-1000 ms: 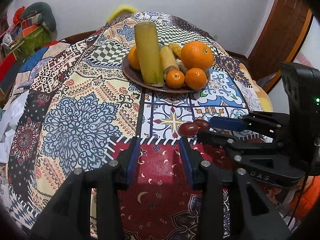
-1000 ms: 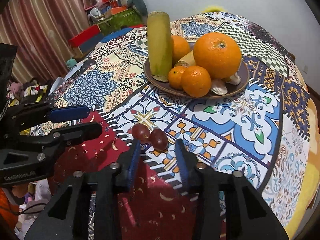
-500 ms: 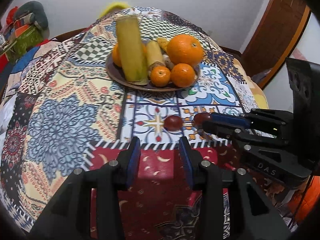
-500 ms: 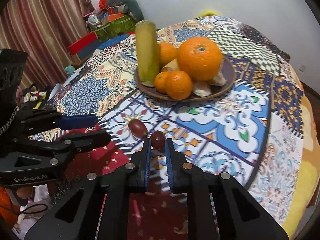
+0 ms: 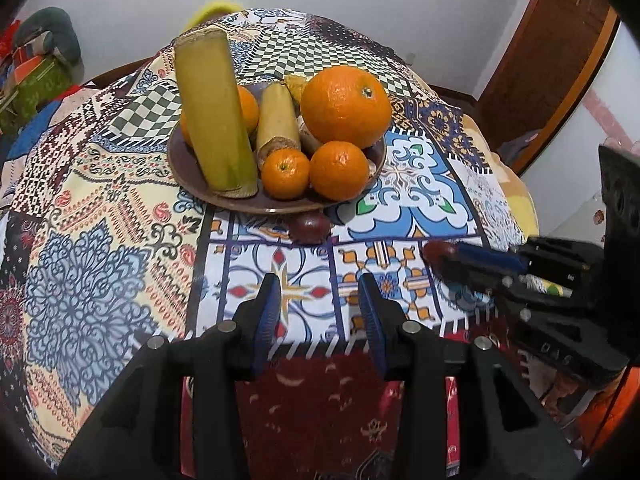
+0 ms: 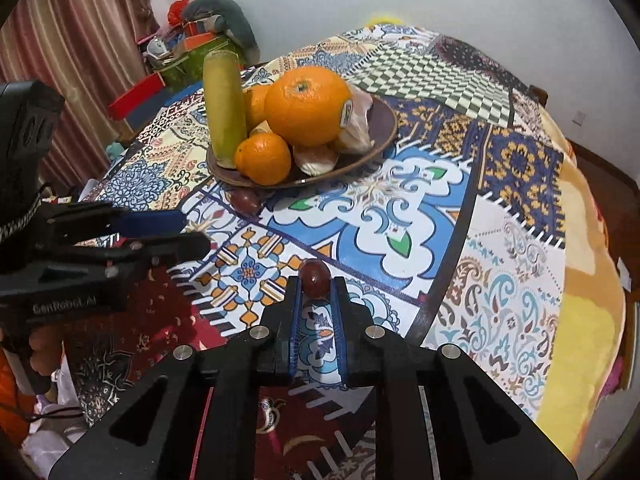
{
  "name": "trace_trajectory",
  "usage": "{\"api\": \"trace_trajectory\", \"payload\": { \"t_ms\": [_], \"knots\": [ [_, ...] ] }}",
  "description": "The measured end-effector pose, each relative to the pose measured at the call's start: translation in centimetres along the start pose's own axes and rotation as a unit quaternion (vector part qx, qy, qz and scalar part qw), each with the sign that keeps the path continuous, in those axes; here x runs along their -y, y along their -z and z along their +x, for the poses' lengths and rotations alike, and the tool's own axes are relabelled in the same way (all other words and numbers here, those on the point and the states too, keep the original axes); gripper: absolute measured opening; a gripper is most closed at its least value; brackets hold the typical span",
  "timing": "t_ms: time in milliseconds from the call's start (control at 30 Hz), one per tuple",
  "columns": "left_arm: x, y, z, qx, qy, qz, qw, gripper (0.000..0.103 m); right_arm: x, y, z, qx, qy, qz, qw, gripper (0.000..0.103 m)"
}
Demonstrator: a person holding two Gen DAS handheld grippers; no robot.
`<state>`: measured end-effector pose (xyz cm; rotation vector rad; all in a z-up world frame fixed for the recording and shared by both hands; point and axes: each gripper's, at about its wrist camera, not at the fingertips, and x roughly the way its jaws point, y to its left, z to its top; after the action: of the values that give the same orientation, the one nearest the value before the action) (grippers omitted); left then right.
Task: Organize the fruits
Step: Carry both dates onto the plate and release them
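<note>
A brown plate (image 5: 188,160) (image 6: 384,120) holds a big orange (image 5: 346,106) (image 6: 308,106), small oranges (image 5: 339,170) (image 6: 263,158) and upright sugarcane pieces (image 5: 216,116) (image 6: 225,108). My right gripper (image 6: 315,286) (image 5: 440,254) is shut on a dark red fruit (image 6: 315,278) (image 5: 437,251), held above the cloth in front of the plate. A second dark red fruit (image 5: 309,227) (image 6: 246,201) lies on the cloth against the plate's near rim. My left gripper (image 5: 318,300) (image 6: 188,232) is open and empty, short of that fruit.
The round table carries a patchwork cloth (image 5: 100,264) (image 6: 500,240). Boxes and clutter (image 6: 180,52) stand beyond the table's far left edge, by a curtain (image 6: 80,40). A wooden door (image 5: 552,52) is at the right.
My right gripper has shut on one dark red fruit and lifted it off the cloth. The other fruit has rolled up against the plate. Both grippers have moved closer to the plate.
</note>
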<state>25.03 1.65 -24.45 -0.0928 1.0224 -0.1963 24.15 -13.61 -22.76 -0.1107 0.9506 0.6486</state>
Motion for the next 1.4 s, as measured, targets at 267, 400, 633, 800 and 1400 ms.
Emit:
{"api": "trace_trajectory", "payload": {
  "t_ms": [267,400,633,800,1400],
  "knots": [
    [0.2,-1.3,1.7,-0.001,-0.009,0.003,1.0000,0.040,-0.1,-0.1,0.4,0.003,-0.004,-0.006,1.000,0.030],
    [-0.2,-1.9,2.4,-0.005,-0.010,-0.005,0.9999,0.040,-0.2,-0.2,0.6,0.007,-0.005,-0.015,1.000,0.030],
    [-0.4,-2.9,4.0,-0.009,-0.005,-0.016,0.9998,0.040,0.6,-0.2,0.6,0.013,-0.006,-0.008,1.000,0.016],
    [0.2,-3.1,4.5,-0.001,-0.014,-0.001,0.9999,0.029,0.8,-0.2,0.4,0.016,-0.006,-0.004,1.000,0.016],
    [-3.9,-2.0,-0.6,0.046,-0.040,-0.029,0.9978,0.028,1.6,-3.0,-1.2,0.056,0.010,0.001,0.998,0.015]
  ]
}}
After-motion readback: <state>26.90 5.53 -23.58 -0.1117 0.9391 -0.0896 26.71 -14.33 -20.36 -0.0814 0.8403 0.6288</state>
